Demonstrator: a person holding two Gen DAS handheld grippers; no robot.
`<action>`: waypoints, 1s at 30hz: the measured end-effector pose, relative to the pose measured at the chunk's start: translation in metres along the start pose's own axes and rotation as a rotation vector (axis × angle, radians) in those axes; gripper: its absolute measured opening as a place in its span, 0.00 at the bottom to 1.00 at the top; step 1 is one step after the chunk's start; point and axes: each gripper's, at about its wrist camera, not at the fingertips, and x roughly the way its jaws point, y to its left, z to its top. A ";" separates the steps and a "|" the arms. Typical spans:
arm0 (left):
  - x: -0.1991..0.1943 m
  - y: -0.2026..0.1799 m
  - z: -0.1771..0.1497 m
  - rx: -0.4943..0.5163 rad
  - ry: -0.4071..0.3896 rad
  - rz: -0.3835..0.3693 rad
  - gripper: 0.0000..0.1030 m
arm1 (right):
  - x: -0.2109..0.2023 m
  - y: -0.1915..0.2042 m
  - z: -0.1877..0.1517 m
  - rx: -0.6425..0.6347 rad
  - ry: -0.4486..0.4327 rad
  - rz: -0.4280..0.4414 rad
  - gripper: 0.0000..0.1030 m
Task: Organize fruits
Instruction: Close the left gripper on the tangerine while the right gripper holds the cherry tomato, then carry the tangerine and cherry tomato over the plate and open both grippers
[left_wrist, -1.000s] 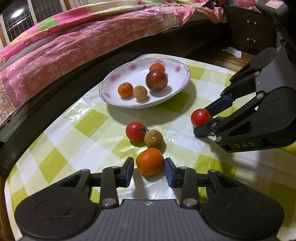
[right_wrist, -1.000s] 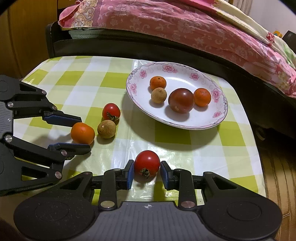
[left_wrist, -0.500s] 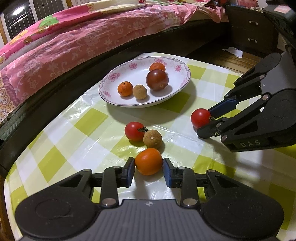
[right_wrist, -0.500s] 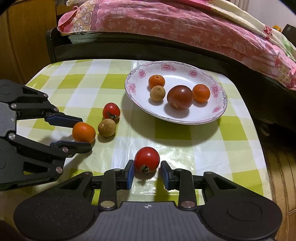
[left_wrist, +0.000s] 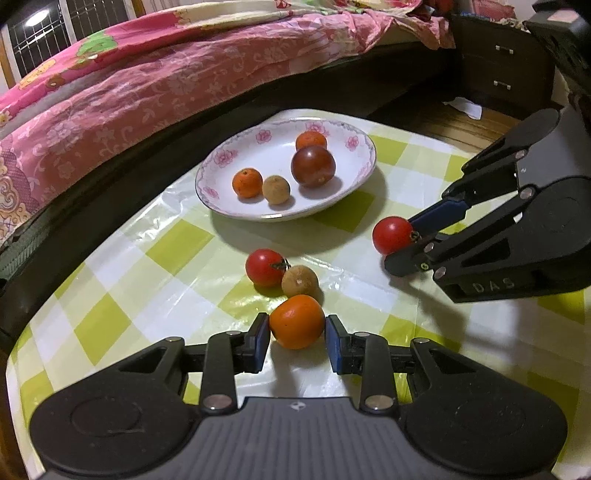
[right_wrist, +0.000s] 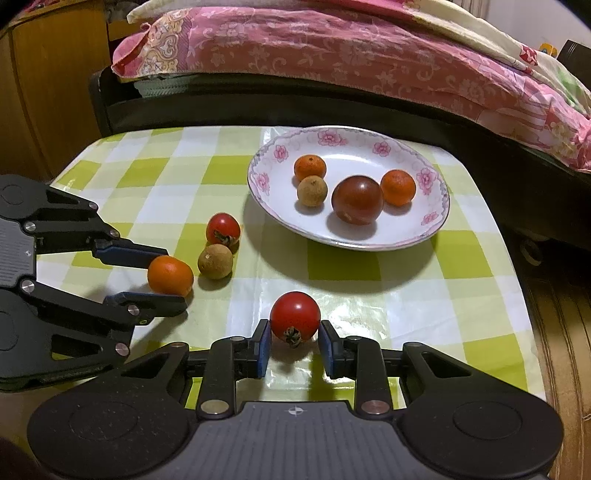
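Fruits: four pieces lay on the green-and-white checked tablecloth (left_wrist: 122, 325) and four more in the floral plate (left_wrist: 236, 206).
Orange fruit: you had it (left_wrist: 296, 321) low in the centre of the left wrist frame, between the blue pads of your left gripper (left_wrist: 296, 334).
Left gripper fingers: both pads sat against or just beside the fruit's sides; you could not tell from either view whether they pressed it, and the fruit appeared to rest on the cloth.
Red tomato, near: it (right_wrist: 294, 316) stood just below centre in the right wrist frame, stem toward the camera, between the pads of your right gripper (right_wrist: 294, 339).
Right gripper fingers: the pads flanked the tomato closely, with a thin gap showing on the left side; a firm grasp could not be confirmed.
Loose pair: a second red tomato (left_wrist: 265, 267) and a brown longan-like fruit (left_wrist: 299, 280) touched each other at the centre of the left wrist frame, just above the orange fruit.
Plate contents: a large dark-red tomato (right_wrist: 357, 199) lay in the middle of the plate, with one small orange (right_wrist: 398, 187) to its right, another small orange (right_wrist: 310, 167) to its upper left and a brown fruit (right_wrist: 312, 190) just below that one.
Plate position: upper centre-right of the right wrist frame, apart from both grippers.
Background: a pink floral bedspread (right_wrist: 332, 48) filled the top of both frames.
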 end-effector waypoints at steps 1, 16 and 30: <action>-0.001 0.000 0.001 -0.002 -0.005 0.001 0.38 | -0.001 0.000 0.001 0.000 -0.005 0.001 0.23; 0.004 0.007 0.044 -0.021 -0.078 0.037 0.38 | -0.012 -0.013 0.028 0.042 -0.092 -0.033 0.23; 0.032 0.013 0.076 -0.018 -0.112 0.049 0.38 | 0.009 -0.039 0.050 0.110 -0.091 -0.068 0.23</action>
